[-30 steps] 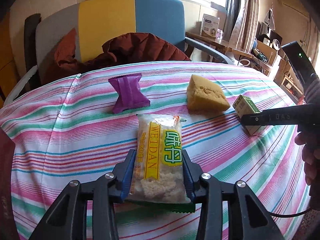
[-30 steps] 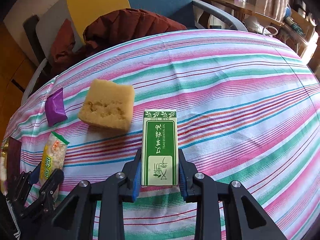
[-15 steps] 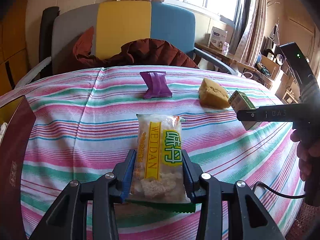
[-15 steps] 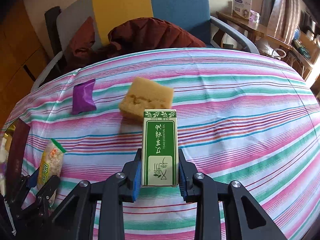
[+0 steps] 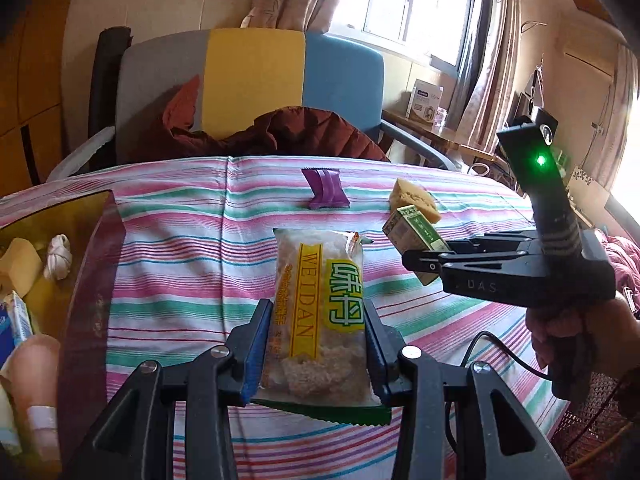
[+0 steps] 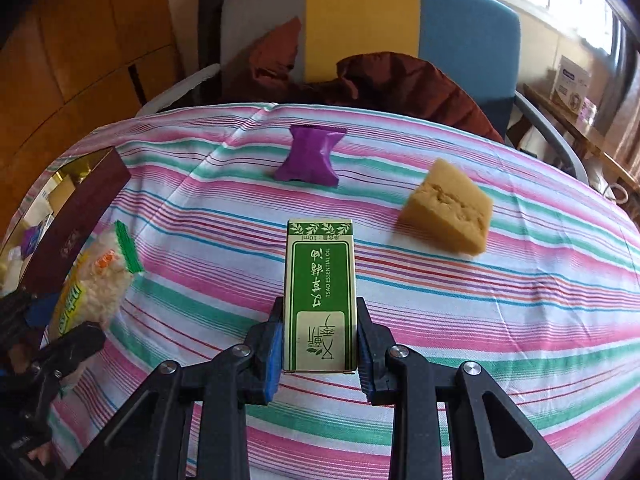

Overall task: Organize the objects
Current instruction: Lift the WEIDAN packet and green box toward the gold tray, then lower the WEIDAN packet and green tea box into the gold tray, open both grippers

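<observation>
Box at far left: the dark maroon open box with a gold lining (image 5: 96, 280) sits at the left edge of the striped-cloth table (image 5: 192, 280); it already holds a knotted white bundle, a yellow block and a blue-white carton, and the frame cuts off most of it, so I cannot tell how much room is left.
My left fingers (image 5: 316, 344): narrowed on the clear plastic snack packet with the yellow WEIDAN label (image 5: 316, 312), which I hold above the cloth, just right of the box wall.
Risk, left: the packet is soft and crinkly, gripped near its lower end; it could sag, slip, or catch the box wall.
Purple wrapper: the small twisted purple foil packet (image 6: 310, 156) lies far back on the table, untouched.
My right fingers (image 6: 318, 344): closed tight on the narrow green-and-cream essential-oil carton (image 6: 320, 296), held clear of the cloth.
Risk, right: both tools head for one box; I judge they could collide, or the carton could twist in the pads.
Sponge: the tan porous sponge block (image 6: 448, 212) rests right of centre, somewhat blurred.
Hard to see: carton contents; box's near corner.
</observation>
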